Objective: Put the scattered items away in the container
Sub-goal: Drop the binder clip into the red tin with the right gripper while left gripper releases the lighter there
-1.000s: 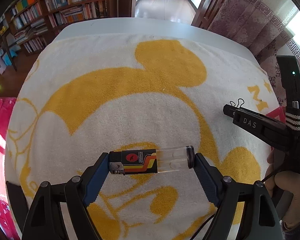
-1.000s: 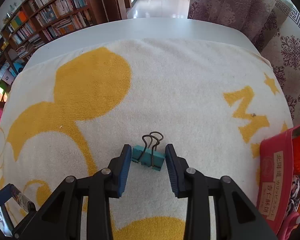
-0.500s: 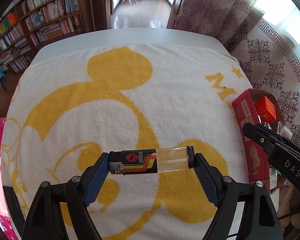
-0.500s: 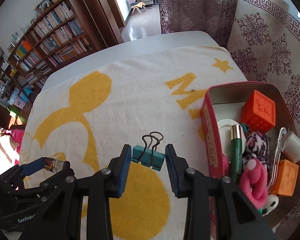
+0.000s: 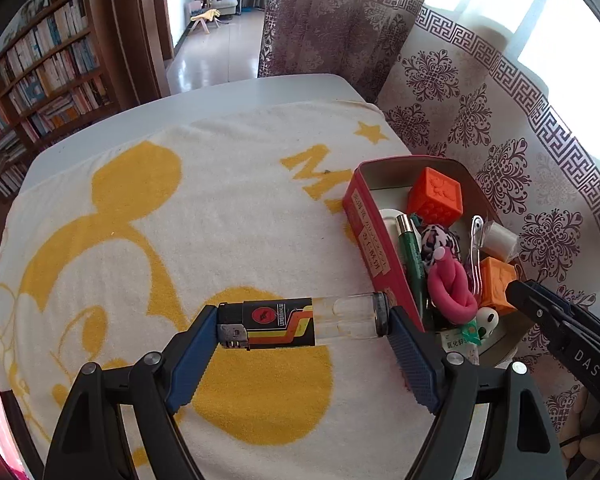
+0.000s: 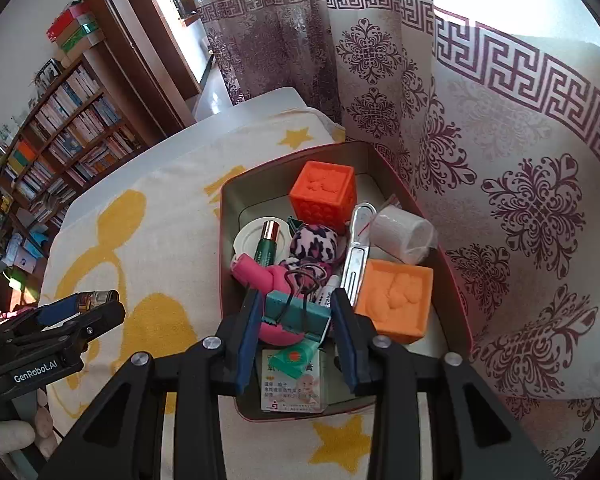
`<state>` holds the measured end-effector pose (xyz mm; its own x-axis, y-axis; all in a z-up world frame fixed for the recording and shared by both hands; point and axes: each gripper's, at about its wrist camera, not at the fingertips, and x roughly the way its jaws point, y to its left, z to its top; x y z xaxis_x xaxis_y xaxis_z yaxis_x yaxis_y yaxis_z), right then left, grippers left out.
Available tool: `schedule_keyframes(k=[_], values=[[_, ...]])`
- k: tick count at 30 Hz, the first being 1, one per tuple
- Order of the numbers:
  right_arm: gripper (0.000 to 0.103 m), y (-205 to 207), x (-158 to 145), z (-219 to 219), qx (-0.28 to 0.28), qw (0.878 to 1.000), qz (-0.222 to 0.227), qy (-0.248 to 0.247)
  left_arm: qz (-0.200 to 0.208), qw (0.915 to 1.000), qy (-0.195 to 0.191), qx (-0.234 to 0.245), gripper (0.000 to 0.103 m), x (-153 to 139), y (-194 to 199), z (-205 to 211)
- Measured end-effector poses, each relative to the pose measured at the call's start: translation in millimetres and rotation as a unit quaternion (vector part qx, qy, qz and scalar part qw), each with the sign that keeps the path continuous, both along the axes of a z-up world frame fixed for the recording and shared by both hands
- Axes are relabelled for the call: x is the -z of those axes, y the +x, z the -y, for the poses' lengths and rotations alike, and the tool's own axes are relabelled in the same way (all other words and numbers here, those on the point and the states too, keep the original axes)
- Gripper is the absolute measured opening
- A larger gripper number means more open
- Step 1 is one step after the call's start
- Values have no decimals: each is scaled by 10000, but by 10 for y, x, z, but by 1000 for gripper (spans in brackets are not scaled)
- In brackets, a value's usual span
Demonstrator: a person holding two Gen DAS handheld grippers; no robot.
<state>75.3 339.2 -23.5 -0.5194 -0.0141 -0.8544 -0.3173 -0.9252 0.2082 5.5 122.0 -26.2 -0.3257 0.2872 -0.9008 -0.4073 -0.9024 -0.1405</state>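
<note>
Both grippers have swung over from the middle of the yellow-and-white towel (image 5: 148, 240) to the red tin (image 6: 456, 304) at its corner. Right gripper (image 6: 296, 316), above the tin's clutter, pinches the teal binder clip (image 6: 296, 314). Left gripper (image 5: 300, 326), beside the tin's wall, clamps the lighter (image 5: 300, 322) lengthwise, end to end.

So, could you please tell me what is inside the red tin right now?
The tin holds two orange cubes, a green tube, a pink toy, a spotted pouch, a white roll and a leaflet. Its floor beneath them is mostly hidden.
</note>
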Motion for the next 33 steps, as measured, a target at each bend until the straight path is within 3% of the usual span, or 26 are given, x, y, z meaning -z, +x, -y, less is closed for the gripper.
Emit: schedule_keyframes(k=[14, 21, 26, 29, 33], values=[[38, 129, -56, -412, -92, 9998, -162, -70, -282, 9984, 174, 467, 85, -302, -95, -940], [40, 35, 63, -384, -460, 9986, -38, -269, 104, 9987, 271, 425, 86, -178, -278, -1151], [76, 65, 111, -382, -528, 9981, -18, -316, 613, 9977, 234, 148, 86, 8, -330, -1083], [77, 124, 122, -393, -567, 9981, 20, -232, 806, 9965, 240, -6, 86, 99, -326, -997], [78, 214, 190, -439, -489, 9982, 166, -315, 754, 9963, 420, 22, 86, 91, -307, -975]])
